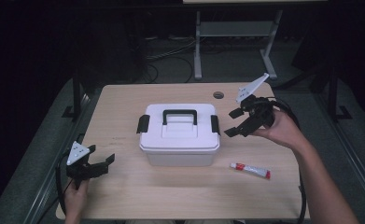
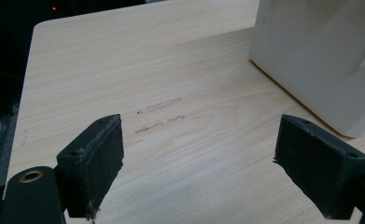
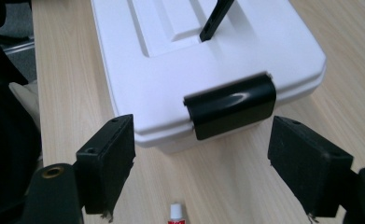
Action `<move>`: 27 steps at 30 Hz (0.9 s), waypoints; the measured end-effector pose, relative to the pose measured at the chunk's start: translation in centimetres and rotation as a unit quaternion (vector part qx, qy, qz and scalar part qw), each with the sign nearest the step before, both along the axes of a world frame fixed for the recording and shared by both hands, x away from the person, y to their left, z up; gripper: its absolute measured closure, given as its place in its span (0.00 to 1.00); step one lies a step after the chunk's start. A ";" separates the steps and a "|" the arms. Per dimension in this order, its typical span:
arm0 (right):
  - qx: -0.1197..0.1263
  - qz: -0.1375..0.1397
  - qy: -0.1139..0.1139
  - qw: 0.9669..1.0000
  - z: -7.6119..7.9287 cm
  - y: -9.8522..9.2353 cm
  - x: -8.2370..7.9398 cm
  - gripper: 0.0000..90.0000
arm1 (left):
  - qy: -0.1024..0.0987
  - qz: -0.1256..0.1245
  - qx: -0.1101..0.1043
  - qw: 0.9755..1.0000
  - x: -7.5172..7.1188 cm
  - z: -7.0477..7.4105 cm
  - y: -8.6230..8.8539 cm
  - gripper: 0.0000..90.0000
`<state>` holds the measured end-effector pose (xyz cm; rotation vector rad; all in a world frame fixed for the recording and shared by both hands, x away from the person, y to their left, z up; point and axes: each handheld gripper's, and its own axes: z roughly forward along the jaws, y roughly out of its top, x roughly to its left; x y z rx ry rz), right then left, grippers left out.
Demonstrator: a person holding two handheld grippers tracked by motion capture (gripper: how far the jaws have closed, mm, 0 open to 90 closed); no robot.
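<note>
A white lidded box (image 1: 179, 134) with a black carry handle (image 1: 179, 113) and a black side latch at each end stands in the middle of the table. My right gripper (image 1: 235, 122) hovers open just off the box's right end, jaws spread wide on either side of the right latch (image 3: 230, 105) without touching it. My left gripper (image 1: 101, 155) rests open near the table's front left, well clear of the box; a corner of the white box (image 2: 320, 56) shows in the left gripper view. A small white tube with a red cap (image 1: 250, 171) lies front right.
The wooden table (image 1: 124, 196) has a round cable hole (image 1: 218, 94) at its back edge. Faint scuff marks (image 2: 159, 114) lie on the bare wood ahead of the left gripper. The tube's tip (image 3: 176, 213) sits below the right gripper. A metal desk frame (image 1: 236, 42) stands beyond the table.
</note>
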<state>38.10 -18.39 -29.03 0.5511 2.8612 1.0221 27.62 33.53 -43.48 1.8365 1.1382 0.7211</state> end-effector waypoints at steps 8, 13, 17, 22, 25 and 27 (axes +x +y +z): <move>-0.015 0.026 0.008 1.000 0.8 2.9 1.8 0.24 | -0.001 0.004 -0.003 1.000 -0.1 0.1 0.2 0.16; -0.023 0.045 0.011 0.999 1.0 4.9 3.0 0.24 | 0.000 0.004 -0.004 1.000 -0.1 0.1 0.3 0.16; -0.037 0.055 0.015 0.998 1.1 6.4 3.8 0.24 | -0.001 0.005 -0.003 1.000 -0.1 0.1 0.3 0.16; -0.044 0.067 0.019 0.997 1.2 8.0 4.8 0.25 | -0.002 0.004 -0.003 1.000 -0.1 0.1 0.3 0.16; -0.047 0.073 0.023 0.996 1.2 9.0 5.4 0.26 | -0.002 0.003 -0.003 1.000 -0.1 0.1 0.2 0.16; -0.052 0.077 0.023 0.995 1.1 9.5 5.7 0.29 | -0.002 0.002 -0.002 1.000 -0.1 0.1 0.2 0.16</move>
